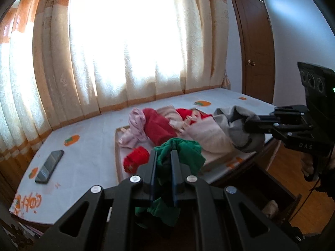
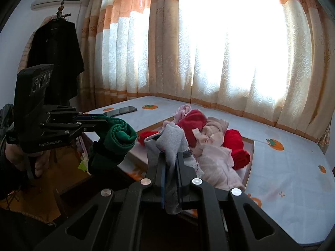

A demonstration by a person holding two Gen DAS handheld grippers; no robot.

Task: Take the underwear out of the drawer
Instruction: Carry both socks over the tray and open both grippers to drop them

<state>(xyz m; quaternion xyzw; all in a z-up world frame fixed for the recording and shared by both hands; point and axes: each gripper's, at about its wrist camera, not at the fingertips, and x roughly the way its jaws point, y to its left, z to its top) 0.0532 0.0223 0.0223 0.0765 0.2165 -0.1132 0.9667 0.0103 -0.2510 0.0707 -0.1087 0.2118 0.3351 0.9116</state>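
Green underwear point(image 1: 180, 152) pinched in closed left gripper point(image 1: 164, 156) jaws; grey underwear point(image 2: 167, 142) clamped in right gripper point(image 2: 170, 163), both above bed point(image 1: 88, 146). Clothes pile point(image 1: 159, 125), phone point(image 1: 49, 166) on pumpkin-print sheet. Backlit curtains point(image 1: 125, 41), wooden door point(image 1: 257, 41).

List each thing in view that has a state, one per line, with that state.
left gripper: shut on the green garment, held in the air.
right gripper: shut on the grey garment, held in the air.
clothes pile: heaped in a shallow tray on the bed.
phone: flat on the bed, screen dark.
door: closed.
curtains: drawn.
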